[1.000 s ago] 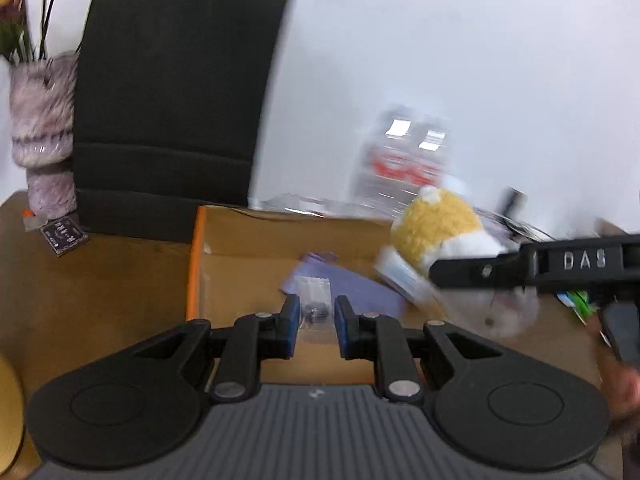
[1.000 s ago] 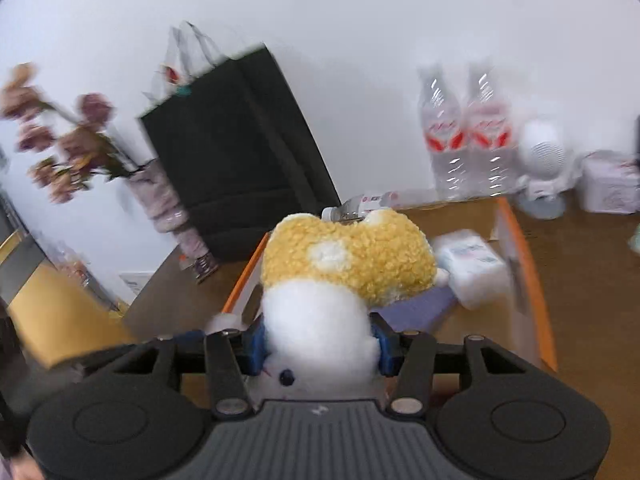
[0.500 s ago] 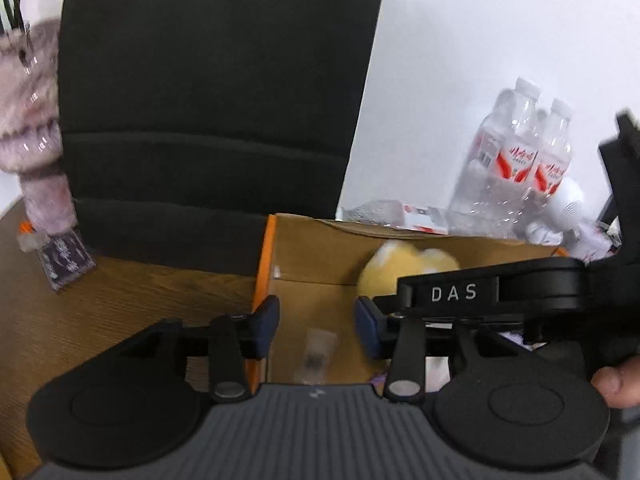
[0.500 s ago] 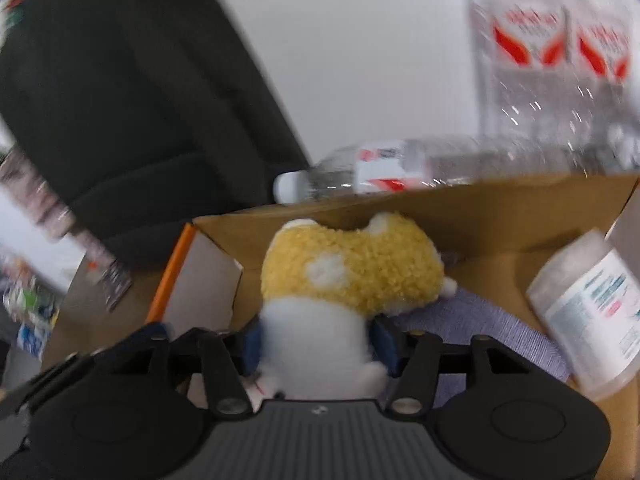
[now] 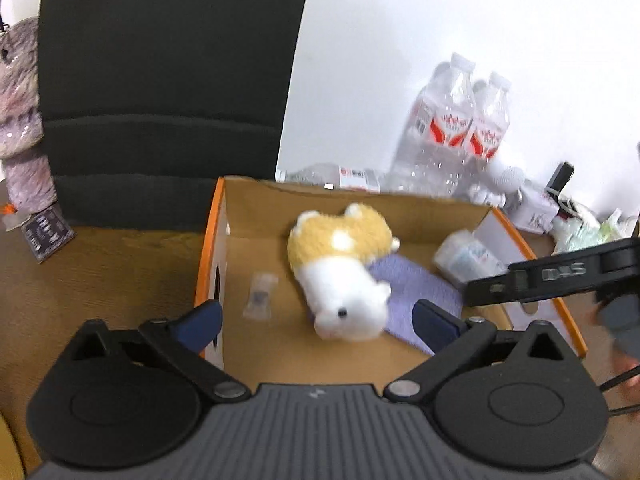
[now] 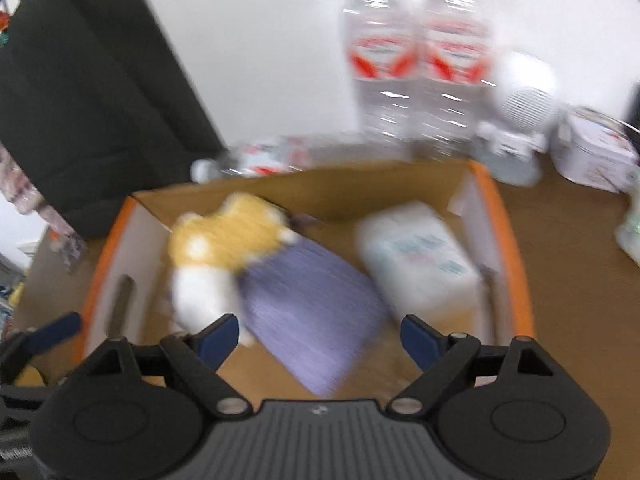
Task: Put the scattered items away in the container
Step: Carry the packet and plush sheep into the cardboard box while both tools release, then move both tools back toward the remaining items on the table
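Both grippers, left [image 5: 316, 318] and right [image 6: 318, 334], opening wide, empty; plush toy [image 5: 340, 264] (yellow-white) lies in cardboard box [image 5: 212, 240], left side.

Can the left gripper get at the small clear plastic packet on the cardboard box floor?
Probably yes. The small clear plastic packet lies alone on bare floor, apart from the plush toy; the left gripper hangs above, jaws opening, nothing between.

left claw [image 5: 316, 322]: tilted downward, jaws opening, spread wide, nothing gripped | right claw [image 6: 319, 335]: pitched steeply down, jaws opening, nothing pressed between the pads | right claw shows at 3 o'clock in left view
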{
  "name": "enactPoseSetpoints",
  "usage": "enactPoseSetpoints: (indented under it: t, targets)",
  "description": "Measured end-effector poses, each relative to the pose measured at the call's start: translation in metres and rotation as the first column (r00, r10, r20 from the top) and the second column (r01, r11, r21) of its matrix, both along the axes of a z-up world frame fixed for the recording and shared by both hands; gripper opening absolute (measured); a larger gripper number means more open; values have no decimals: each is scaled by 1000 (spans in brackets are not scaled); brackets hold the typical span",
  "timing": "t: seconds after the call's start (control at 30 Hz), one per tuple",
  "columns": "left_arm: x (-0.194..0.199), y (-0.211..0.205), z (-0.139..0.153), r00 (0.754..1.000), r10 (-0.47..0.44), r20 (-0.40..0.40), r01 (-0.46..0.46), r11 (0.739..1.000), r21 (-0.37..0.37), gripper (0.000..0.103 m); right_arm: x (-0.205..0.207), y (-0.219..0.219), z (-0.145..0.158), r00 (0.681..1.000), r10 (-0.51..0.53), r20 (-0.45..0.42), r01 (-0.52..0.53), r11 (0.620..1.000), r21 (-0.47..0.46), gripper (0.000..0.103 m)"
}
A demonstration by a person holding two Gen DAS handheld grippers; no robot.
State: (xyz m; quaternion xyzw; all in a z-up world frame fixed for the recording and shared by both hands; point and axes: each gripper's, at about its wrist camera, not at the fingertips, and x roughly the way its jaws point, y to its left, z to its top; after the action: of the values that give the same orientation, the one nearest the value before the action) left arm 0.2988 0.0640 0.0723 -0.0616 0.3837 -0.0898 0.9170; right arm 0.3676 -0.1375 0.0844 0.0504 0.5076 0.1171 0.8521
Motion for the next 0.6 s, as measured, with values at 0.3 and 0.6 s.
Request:
enactPoseSetpoints:
  t: [0.3, 0.6]
  targets:
    - [-48, -6, 26, 999, 37, -14, -36, 999, 17, 103, -66, -48, 9, 999, 25, 27, -25, 999, -22, 88]
    - [-102, -44, 60, 997, 41, -62, -32, 989, 146, 103, -143, -56, 37, 993, 66, 102, -71, 996, 49, 88]
